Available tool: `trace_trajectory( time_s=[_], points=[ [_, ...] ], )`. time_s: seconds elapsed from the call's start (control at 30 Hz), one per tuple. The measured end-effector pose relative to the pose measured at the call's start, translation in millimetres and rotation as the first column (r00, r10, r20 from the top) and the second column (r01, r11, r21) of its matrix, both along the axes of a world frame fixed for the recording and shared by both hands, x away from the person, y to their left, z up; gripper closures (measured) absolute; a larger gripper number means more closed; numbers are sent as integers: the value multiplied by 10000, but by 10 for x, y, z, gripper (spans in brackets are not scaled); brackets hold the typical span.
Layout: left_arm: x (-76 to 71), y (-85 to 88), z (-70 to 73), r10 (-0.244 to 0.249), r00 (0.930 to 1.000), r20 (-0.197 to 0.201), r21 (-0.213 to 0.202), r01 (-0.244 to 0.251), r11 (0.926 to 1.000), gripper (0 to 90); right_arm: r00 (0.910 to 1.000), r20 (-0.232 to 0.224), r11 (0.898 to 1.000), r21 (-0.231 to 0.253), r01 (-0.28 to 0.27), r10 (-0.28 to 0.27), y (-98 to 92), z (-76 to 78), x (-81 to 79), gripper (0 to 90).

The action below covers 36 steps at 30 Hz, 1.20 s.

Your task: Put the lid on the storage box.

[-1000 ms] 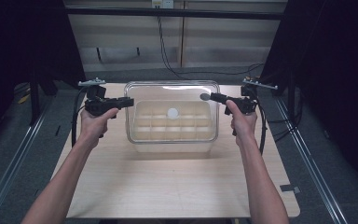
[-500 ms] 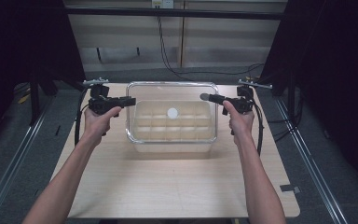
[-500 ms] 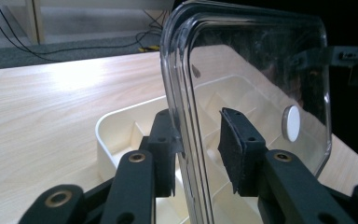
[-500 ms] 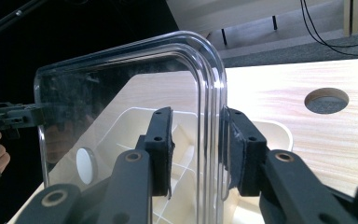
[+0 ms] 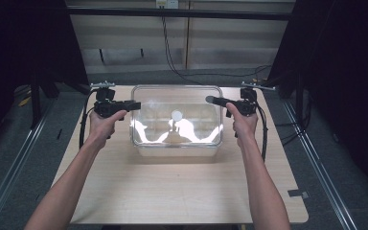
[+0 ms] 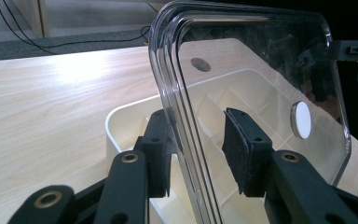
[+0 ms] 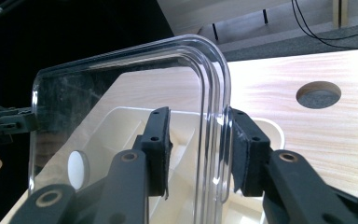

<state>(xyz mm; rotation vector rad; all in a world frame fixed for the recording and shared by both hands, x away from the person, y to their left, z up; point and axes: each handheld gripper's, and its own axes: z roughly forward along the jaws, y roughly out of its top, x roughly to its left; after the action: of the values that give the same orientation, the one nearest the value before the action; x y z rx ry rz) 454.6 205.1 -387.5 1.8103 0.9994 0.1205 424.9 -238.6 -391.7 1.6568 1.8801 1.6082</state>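
Two grippers flank the clear lid [image 5: 176,120]: the left gripper [image 5: 135,104] at its left edge and the right gripper [image 5: 210,99] at its right edge, each with jaws spread either side of the rim and, as far as the gripper views show, not pressed tight on it. Half a second ago the lid lay flat over the cream tray [image 6: 121,122]; now it is tipped up off it, glare washing out the tray below in the high view. Both hands have stayed beside the tray on the table [image 5: 182,191].
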Motion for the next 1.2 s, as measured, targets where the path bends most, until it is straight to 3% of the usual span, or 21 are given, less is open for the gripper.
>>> trace_trajectory(
  time_s=[0.5, 0.77, 0.93, 1.2],
  points=[
    [107, -10, -184, 7, 9990, -448, 186, 2, 9998, 588, 9982, -516, 9976, -636, 279, -312, 88, -169, 159, 536],
    [125, -29, -229, 51, 9980, -624, 293, -33, 9996, 565, 9964, -711, 9967, -692, 421, -471, 116, -201, 193, 524],
    [158, -32, -267, 64, 9967, -811, 291, -40, 9996, 543, 9950, -788, 9922, -1129, 520, -611, 167, -184, 222, 502],
    [170, -44, -326, 24, 9963, -863, 363, 7, 9993, 512, 9932, -1022, 9937, -1025, 457, -562, 172, -264, 254, 496]
  ],
)
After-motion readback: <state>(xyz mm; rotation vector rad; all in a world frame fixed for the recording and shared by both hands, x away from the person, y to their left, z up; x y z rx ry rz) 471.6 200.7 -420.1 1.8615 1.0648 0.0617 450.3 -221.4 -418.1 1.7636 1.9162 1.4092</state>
